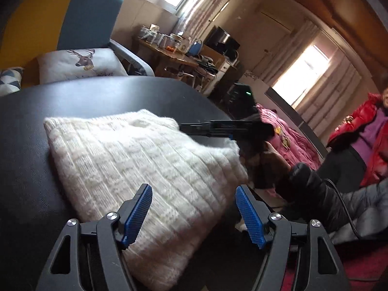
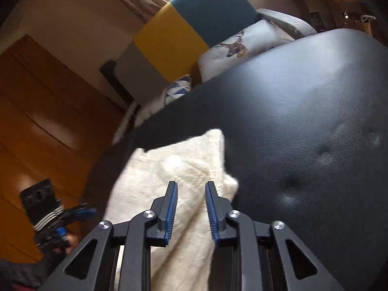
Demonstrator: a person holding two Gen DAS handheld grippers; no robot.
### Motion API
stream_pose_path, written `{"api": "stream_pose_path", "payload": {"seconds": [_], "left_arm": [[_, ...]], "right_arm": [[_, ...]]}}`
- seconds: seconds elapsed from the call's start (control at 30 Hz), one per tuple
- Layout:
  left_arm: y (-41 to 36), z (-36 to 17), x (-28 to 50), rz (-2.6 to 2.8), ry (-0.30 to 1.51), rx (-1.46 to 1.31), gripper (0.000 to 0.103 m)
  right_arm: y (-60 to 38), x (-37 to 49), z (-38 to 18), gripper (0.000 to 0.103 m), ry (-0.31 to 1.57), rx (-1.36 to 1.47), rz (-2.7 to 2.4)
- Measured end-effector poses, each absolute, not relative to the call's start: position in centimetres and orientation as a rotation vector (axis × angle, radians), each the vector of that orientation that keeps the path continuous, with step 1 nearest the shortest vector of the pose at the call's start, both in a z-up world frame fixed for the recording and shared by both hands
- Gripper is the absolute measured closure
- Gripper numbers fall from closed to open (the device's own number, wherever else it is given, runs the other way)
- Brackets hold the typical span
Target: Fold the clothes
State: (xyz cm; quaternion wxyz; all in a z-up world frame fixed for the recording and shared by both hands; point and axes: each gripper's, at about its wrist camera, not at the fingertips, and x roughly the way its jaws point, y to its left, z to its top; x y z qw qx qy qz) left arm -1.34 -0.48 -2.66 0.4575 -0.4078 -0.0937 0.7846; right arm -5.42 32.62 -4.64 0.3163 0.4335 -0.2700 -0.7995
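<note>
Right now your left gripper has its jaws spread wide and holds nothing; the blue pads hover above the near corner of the white knitted sweater. That sweater lies folded into a thick rectangle on the black padded table, with its ribbed side up. Your right gripper is partly open, with a clear gap between the blue pads, and it grips nothing either; it sits just over one edge of the sweater, where a fluffy corner sticks out onto the dark table. From the left wrist view you can see the right gripper reaching sideways over the far edge of the sweater, held by your hand. Behind the table stands a yellow and blue armchair with a deer cushion on it. A pink garment lies near the sweater, off to the right
</note>
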Motion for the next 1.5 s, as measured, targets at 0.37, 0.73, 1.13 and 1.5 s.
{"api": "stream_pose_path", "payload": {"seconds": [0.37,0.73,1.13,1.5], "left_arm": [[6.9,-2.3,-8.5,1.924,-0.115,-1.067,0.031],[17.5,-3.3,-13.1,1.793,0.524,-1.163,0.029],[16.7,-5.1,-14.9,1.923,0.259,-1.278,0.086],[19.2,-9.3,-15.0,2.06,0.003,-1.275,0.089]], "right_arm": [[27.7,1.1,-4.4,0.052,-0.5,1.194,-1.705],[25.1,1.2,-9.3,0.052,-0.484,1.231,-1.586],[25.6,4.1,-10.0,0.052,-0.488,1.13,-1.496],[26.8,6.7,-14.0,0.085,-0.627,1.026,-1.491]]}}
